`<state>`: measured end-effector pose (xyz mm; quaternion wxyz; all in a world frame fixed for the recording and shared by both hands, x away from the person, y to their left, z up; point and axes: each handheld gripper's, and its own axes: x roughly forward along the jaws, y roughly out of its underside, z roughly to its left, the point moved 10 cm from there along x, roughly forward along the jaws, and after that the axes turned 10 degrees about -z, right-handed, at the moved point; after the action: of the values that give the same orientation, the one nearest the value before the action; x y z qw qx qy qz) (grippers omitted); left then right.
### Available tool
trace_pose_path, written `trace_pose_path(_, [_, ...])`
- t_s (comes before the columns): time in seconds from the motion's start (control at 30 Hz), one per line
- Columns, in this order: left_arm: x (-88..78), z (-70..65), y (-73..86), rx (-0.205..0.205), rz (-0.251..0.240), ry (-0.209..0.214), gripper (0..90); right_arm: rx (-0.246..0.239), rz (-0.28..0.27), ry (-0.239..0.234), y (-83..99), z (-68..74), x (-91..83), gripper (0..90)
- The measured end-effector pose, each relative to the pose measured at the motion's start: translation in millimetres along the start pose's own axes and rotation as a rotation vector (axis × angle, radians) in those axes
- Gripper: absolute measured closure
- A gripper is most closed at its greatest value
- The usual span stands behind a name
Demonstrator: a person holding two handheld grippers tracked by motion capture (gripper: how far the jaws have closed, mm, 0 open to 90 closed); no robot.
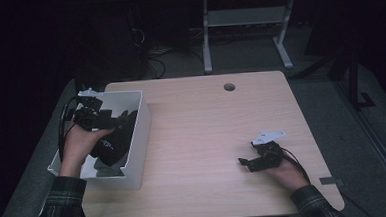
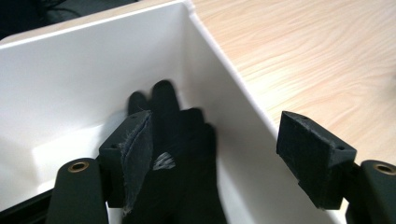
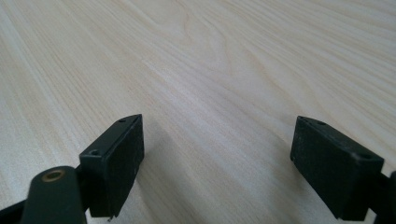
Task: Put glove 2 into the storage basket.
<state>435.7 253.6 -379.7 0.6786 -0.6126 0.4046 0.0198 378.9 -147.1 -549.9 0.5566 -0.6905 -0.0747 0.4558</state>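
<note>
Left gripper (image 2: 219, 154) fingers spread above black fabric glove (image 2: 182, 154) in white plastic bin (image 2: 70, 79), glove pointing toward twelve o'clock; right gripper (image 3: 217, 163) fingers spread, well apart.

We see a black glove (image 2: 182, 177) with a small pale grey mark on its back, lying in a white bin (image 1: 138, 134) at the left of the high view. The table (image 1: 217, 132) is light beige with a fine wood-grain pattern and one small grey round cap near its upper edge. Both grippers, left (image 1: 115, 123) and right (image 1: 245, 163), are black; the right carries a pale grey plate. The sleeves (image 1: 61, 203) at the lower corners are dark green plaid.
</note>
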Motion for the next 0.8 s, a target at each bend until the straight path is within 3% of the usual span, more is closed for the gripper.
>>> trace_pose_path(0.2, [9.1, -33.7, -12.5, 0.04, -0.027, 0.06, 26.8, 0.0, -0.001, 0.0, -0.1, 0.0, 0.1, 17.4])
trace_pose_path(0.47, [29.1, -96.4, -20.9, 0.091, -0.057, 0.159, 26.8, 0.001, -0.001, -0.001, -0.1, 0.3, 0.1, 17.2])
trace_pose_path(0.6, [40.7, -124.7, -16.8, 0.111, -0.05, 0.199, 26.8, 0.001, -0.001, -0.001, -0.1, 0.4, 0.1, 17.0])
trace_pose_path(0.8, [59.2, -159.4, 1.4, 0.153, -0.03, 0.251, 26.8, -0.001, -0.001, -0.002, 0.0, 0.7, 0.1, 16.8])
